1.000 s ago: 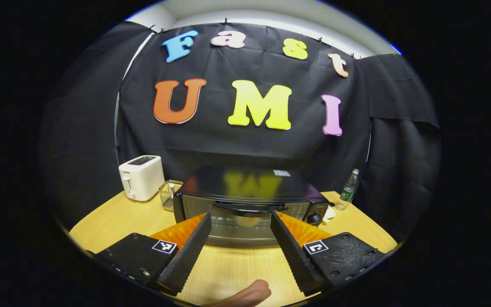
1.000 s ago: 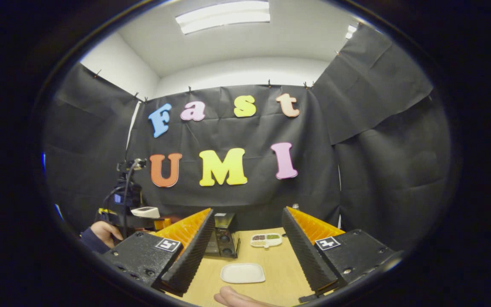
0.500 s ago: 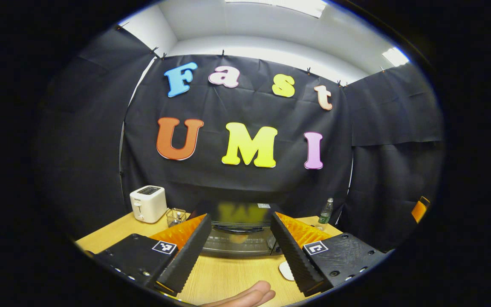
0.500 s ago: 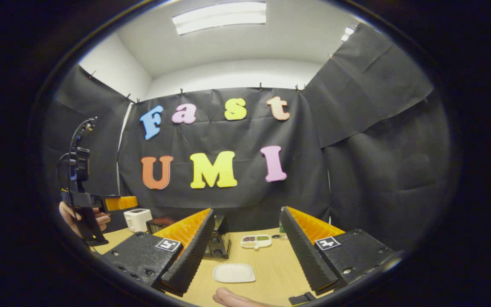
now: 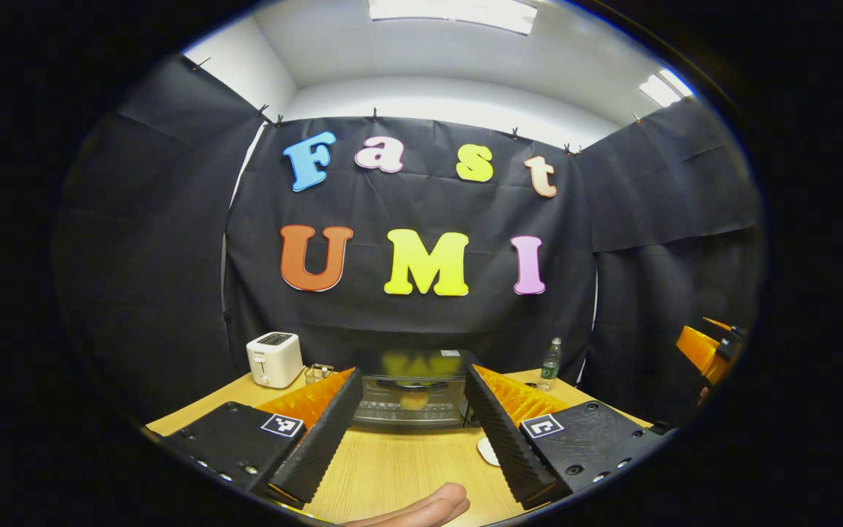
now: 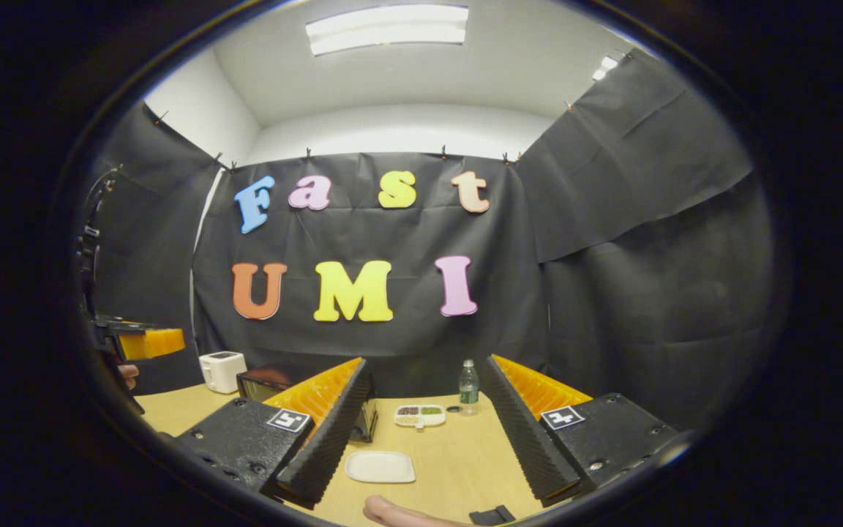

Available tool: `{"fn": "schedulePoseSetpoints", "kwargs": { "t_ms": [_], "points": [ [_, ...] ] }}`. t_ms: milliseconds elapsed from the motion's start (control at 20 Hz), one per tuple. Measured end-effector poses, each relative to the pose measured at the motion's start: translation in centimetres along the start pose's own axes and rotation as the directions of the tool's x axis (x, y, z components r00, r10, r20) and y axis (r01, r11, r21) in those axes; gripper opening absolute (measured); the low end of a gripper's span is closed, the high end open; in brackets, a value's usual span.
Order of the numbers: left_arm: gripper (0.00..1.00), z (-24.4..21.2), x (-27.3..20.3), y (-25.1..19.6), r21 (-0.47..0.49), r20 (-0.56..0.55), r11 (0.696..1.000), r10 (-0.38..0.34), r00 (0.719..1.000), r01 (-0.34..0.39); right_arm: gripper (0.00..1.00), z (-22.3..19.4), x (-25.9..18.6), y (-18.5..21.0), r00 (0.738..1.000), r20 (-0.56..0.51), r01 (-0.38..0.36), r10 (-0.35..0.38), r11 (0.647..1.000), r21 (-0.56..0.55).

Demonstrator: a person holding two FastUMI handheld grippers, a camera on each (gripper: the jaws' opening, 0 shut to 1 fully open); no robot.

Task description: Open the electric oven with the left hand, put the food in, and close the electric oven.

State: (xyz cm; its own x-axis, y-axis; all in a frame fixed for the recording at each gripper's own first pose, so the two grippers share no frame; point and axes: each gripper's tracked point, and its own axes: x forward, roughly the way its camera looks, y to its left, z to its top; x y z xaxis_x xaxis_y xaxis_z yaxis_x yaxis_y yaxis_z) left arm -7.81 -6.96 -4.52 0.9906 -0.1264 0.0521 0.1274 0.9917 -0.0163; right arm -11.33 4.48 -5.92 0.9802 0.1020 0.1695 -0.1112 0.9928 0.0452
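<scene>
The electric oven (image 5: 410,393) sits at the back of the wooden table (image 5: 392,468), its glass door shut, and a pale round piece of food (image 5: 414,400) shows behind the glass. In the left gripper view the oven lies straight ahead, framed between the two fingers. The left gripper (image 5: 410,439) hangs above the near table edge, level and pointed at the oven, jaws spread wide and holding nothing; a fingertip (image 5: 421,506) of the holding hand pokes in at the bottom. The right gripper (image 6: 421,432) is likewise level above the table, jaws wide apart and empty, aimed at a white plate (image 6: 380,466) with a small divided dish (image 6: 419,415) and a bottle (image 6: 469,386) beyond it.

A white toaster (image 5: 274,359) and a wire basket (image 5: 317,372) stand to the oven's left.

Compared with a second ago, the left gripper has drawn well back from the oven, which looks much smaller and farther, and more ceiling is in view. The right gripper has turned slightly, so the bottle now appears between its fingers.
</scene>
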Motion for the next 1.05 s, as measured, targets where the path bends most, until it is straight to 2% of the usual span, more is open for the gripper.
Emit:
{"fn": "schedulePoseSetpoints", "kwargs": {
  "t_ms": [150,350,550,1050],
  "points": [
    [0.93,-0.1,-0.6,-0.1,0.015,-0.004,1.000,-0.007,1.000,0.008,0.96,0.1,-0.3,0.2,1.000,-0.004,-0.003,0.003,1.000,-0.007],
    [0.93,-1.5,-1.8,1.2,-0.001,-0.052,0.999,0.036,0.998,-0.036,0.96,-1.0,-0.3,-0.4,1.000,-0.029,0.004,-0.004,1.000,0.009],
    [0.93,-0.8,-2.8,1.9,0.011,-0.031,0.999,0.047,0.998,-0.047,0.96,-1.7,0.0,-0.7,0.998,-0.064,0.003,-0.001,1.000,0.018],
    [0.93,-0.4,-3.9,1.0,0.031,-0.038,0.999,0.018,0.999,-0.016,0.96,-1.5,-0.5,-0.2,0.998,-0.062,-0.002,0.002,1.000,0.007]
  ]
}}
